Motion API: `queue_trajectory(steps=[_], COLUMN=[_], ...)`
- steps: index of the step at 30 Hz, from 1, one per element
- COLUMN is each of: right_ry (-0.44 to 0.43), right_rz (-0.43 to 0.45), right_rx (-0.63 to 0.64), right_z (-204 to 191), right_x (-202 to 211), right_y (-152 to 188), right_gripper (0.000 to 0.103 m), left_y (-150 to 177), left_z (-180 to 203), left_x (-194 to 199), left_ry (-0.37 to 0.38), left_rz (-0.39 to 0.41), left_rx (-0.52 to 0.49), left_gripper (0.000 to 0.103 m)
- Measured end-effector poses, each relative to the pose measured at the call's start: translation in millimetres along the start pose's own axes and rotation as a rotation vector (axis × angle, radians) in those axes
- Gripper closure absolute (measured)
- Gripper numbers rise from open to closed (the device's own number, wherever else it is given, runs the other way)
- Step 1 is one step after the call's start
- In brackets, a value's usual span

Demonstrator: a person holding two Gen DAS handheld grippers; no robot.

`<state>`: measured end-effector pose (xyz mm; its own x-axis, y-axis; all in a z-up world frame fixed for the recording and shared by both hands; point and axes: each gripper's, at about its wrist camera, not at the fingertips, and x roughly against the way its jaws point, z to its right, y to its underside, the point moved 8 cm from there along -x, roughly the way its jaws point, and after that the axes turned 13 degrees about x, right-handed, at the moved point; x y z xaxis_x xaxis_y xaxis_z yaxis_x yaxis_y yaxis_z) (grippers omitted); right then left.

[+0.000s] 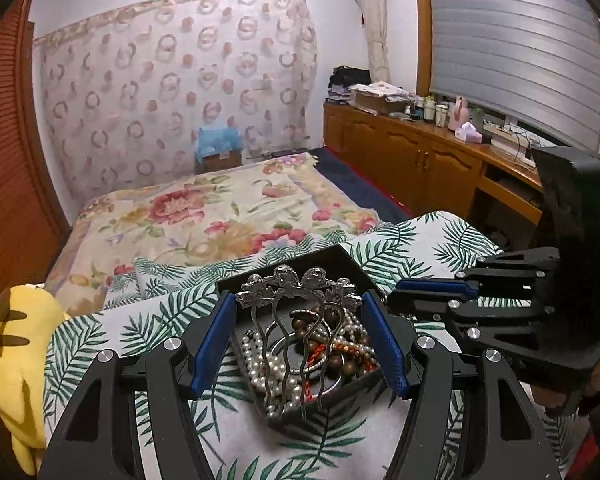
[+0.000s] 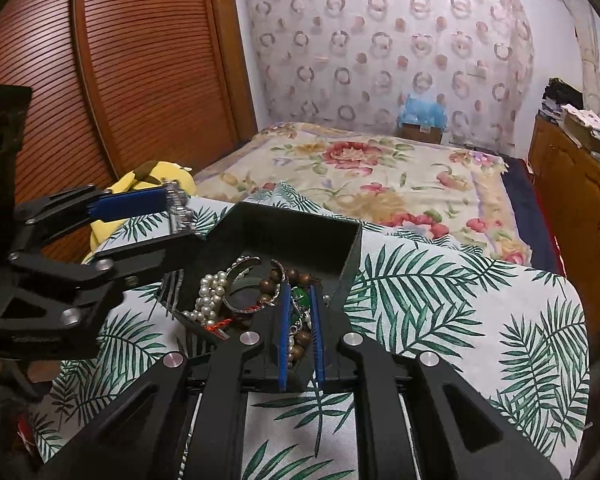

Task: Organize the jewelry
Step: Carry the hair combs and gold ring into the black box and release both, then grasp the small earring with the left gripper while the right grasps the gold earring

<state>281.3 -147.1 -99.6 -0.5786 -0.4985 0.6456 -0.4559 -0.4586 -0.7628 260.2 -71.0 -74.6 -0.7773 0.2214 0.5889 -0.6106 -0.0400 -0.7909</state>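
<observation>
You are holding the comb (image 1: pixel 296 284) in the left gripper (image 1: pixel 298 297), whose jaws are standing about half open with their tips pressing on the two ends of the ornate silver head. It is hanging just above the pile of pearls and beads in the black box (image 1: pixel 332 252), which is sitting on the leaf-print cloth (image 1: pixel 140 332). The comb is looking like stiff, light metal, hard and rather slippery, with thin wavy tines (image 1: pixel 284 360) that are likely to bend or snag on strands; the broad head is the safer place to be gripping, as you are doing. Its head is lying across the jaws from left to right, while its long axis is running from the far head back along the tines towards you, and the tips are dipping down towards the near side of the box. Your right gripper (image 2: pixel 299 288) is reaching into the near right part of the box, jaws nearly closed and seemingly pinching a green pendant (image 2: pixel 300 296) on a fine chain, which is probably going to drag neighbouring beads along.
</observation>
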Motion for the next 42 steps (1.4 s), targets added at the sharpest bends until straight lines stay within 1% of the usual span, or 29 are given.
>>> queue_trajectory(steps=[2, 3, 4, 5, 12, 17, 19, 21, 22, 27, 32, 35, 40, 42], right_ry=[0.000, -0.010, -0.015, -0.007, -0.005, 0.012, 0.011, 0.013, 0.013, 0.009, -0.010, -0.023, -0.058, -0.074], right_rz=[-0.003, -0.005, -0.004, 0.000, 0.032, 0.045, 0.049, 0.049, 0.049, 0.046, 0.049, 0.044, 0.004, -0.013], right_rx=[0.002, 0.005, 0.010, 0.013, -0.020, -0.035, -0.039, -0.037, -0.037, -0.032, -0.008, 0.022, 0.080, 0.101], right_z=[-0.9, -2.8, -4.7, -5.1, 1.9, 9.3, 10.6, 9.9, 10.2, 5.3, -13.0, -29.2, -60.9, -71.5], right_x=[-2.8, -4.8, -6.2, -6.3, 3.1, 11.8, 15.2, 16.9, 17.0, 23.9, 34.4, 39.2, 41.1, 40.4], right_y=[-1.6, -2.7, -3.7, -5.1, -3.6, -1.3, 0.4, 2.6, 2.5, 11.2, 21.3, 28.5, 43.9, 49.8], right_gripper=[0.090, 0.086, 0.074, 0.067, 0.067, 0.067, 0.067, 0.067, 0.067, 0.067, 0.067, 0.067, 0.067, 0.067], left_y=[-1.3, -1.7, -3.1, -5.0, -16.3, -14.5, -13.9, -14.0, -14.1, -12.8, -4.7, 8.3, 37.2, 47.4], left_z=[-0.4, -1.4, -2.8, -4.3, -9.0, -8.7, -8.8, -7.7, -8.3, -15.0, -21.5, -25.3, -34.9, -38.2], left_x=[-1.8, -1.7, -3.7, -5.3, -14.7, -20.1, -19.7, -19.4, -18.5, -7.2, 11.7, 23.9, 40.6, 44.1], left_ry=[-0.005, -0.005, -0.005, -0.005, -0.008, -0.017, -0.013, -0.015, -0.015, -0.022, -0.019, -0.016, -0.005, -0.001], left_rz=[0.002, 0.001, 0.000, -0.001, -0.010, -0.026, -0.024, -0.021, -0.017, 0.002, 0.008, 0.003, -0.025, -0.038], left_rx=[-0.001, 0.004, 0.008, 0.014, 0.017, 0.018, 0.019, 0.019, 0.020, 0.021, 0.024, 0.019, 0.029, 0.035], left_gripper=[0.041, 0.041, 0.041, 0.041, 0.041, 0.041, 0.039, 0.028, 0.026, 0.026, 0.026, 0.026, 0.026, 0.030])
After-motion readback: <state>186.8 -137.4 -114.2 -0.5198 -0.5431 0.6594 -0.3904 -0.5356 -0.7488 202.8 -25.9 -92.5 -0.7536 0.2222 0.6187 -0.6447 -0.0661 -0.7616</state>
